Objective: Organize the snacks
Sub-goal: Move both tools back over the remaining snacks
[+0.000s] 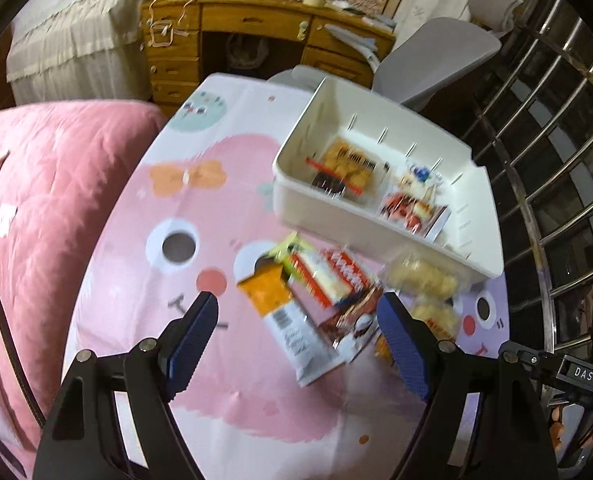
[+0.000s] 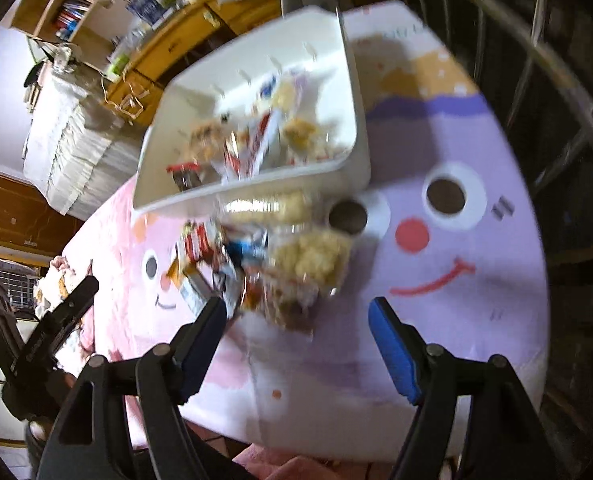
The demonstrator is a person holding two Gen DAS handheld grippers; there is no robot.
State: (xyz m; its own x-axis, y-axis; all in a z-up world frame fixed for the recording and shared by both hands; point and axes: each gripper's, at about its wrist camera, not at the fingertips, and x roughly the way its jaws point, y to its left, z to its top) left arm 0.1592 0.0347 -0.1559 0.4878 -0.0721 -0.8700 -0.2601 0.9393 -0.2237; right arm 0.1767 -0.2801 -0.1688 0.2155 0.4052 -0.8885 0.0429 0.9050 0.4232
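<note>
While both jaws stand apart and empty, the left gripper (image 1: 296, 312) is nearer the orange-and-white foil snack bar (image 1: 286, 316), long axis eleven-to-five; right gripper (image 2: 296, 312).

We see a wooden desk (image 1: 256, 20) at the back, its top cluttered, with drawers on both sides. A grey chair (image 1: 428, 64) stands before it. To its left, a lace-edged cloth (image 1: 76, 28) drapes over furniture. A pink quilt (image 1: 48, 200) lies on the left, and metal bars (image 1: 556, 140) curve along the right.
</note>
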